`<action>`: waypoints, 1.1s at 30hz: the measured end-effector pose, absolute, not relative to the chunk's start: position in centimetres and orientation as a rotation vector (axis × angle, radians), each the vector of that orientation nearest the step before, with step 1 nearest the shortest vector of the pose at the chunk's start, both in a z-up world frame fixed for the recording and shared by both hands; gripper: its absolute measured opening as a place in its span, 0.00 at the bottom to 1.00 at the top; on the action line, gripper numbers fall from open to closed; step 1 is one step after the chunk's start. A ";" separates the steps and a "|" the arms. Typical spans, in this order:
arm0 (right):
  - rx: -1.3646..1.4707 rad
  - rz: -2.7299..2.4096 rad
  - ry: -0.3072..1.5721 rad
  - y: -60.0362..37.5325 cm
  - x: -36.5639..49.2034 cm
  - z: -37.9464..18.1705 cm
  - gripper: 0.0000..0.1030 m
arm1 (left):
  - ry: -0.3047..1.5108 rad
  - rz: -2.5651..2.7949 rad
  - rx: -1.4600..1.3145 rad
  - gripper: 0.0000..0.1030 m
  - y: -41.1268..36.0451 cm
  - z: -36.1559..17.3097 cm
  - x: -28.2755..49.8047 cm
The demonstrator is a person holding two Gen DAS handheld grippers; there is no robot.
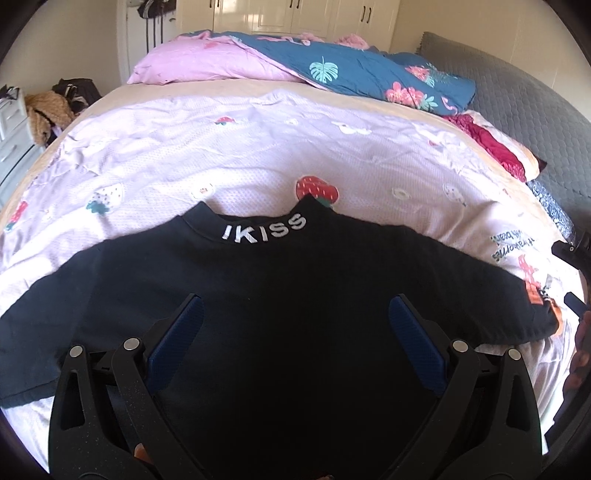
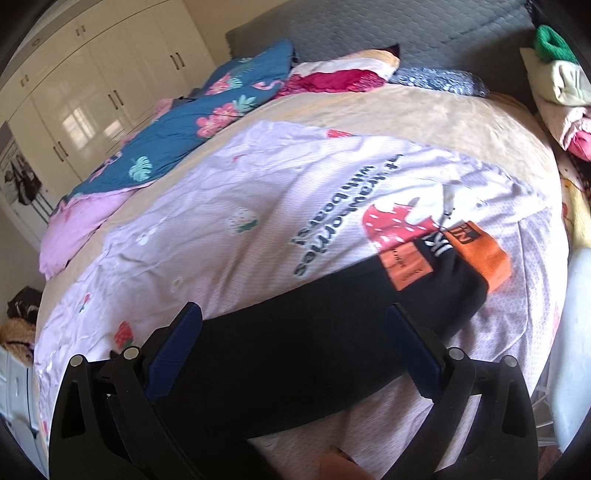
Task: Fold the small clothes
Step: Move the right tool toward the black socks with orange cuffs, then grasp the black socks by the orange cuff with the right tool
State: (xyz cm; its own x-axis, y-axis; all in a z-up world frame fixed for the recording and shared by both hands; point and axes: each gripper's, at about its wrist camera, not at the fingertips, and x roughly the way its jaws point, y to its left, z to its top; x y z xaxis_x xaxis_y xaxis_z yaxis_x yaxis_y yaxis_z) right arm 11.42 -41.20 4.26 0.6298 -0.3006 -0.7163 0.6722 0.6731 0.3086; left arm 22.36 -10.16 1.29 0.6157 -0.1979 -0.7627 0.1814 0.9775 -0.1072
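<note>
1. A black top [image 1: 280, 295] with white "IKISS" lettering [image 1: 264, 230] on its collar lies spread flat on the near part of a bed, collar pointing to the far side, both sleeves stretched out to left and right
2. The right sleeve [image 2: 424, 291] ends in an orange cuff [image 2: 487, 254] and carries an orange patch [image 2: 406, 266]; it rests on the sheet, reaching toward the right edge of the bed
3. The left gripper [image 1: 295, 314] hangs over the middle of the top's body, pointing toward the collar; its blue-padded fingers [image 1: 184, 332] are spread wide with only cloth below them, nothing pinched
4. The right gripper [image 2: 293, 321] hangs over the right sleeve near where it joins the body; its blue-padded fingers [image 2: 181, 339] are likewise spread wide and hold nothing. Whether either gripper touches the cloth cannot be told
5. Fingertips of the person [image 2: 340, 461] show at the bottom edge of the right wrist view, behind the gripper
6. Under the top lies a pale lilac sheet [image 1: 229, 158] printed with strawberries and dark lettering; it covers the middle of the bed over a tan cover [image 2: 424, 118]
7. On the far side lie a blue floral quilt [image 1: 369, 74] and a pink pillow [image 1: 199, 66], bunched together; a red cloth [image 1: 491, 144] lies at the far right beside a grey quilted headboard [image 2: 388, 33]
8. A stack of folded clothes [image 2: 561, 85] stands to the right of the bed, a green piece on top
9. Cream wardrobe doors [image 2: 92, 81] stand beyond the bed, and a heap of brown and dark clothes [image 1: 48, 110] lies to the left
</note>
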 end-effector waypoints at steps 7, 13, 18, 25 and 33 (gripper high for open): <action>0.630 -0.702 0.714 -44.5 10.0 1.9 0.96 | 0.906 -0.238 -0.010 0.91 -10.9 -0.3 22.9; 0.708 -0.800 0.721 -46.6 8.2 0.1 0.96 | 0.937 -0.272 0.022 0.91 -12.2 -1.7 22.7; 0.780 -0.860 0.722 -47.3 7.1 -1.3 0.96 | 0.956 -0.283 0.041 0.91 -12.8 -2.6 22.6; 0.832 -0.891 0.751 -49.3 7.2 -3.6 0.96 | 0.982 -0.283 0.051 0.91 -13.0 -3.4 22.5; 0.870 -0.860 0.690 -52.0 8.4 -3.6 0.85 | 0.986 -0.255 0.068 0.91 -12.5 -3.7 22.7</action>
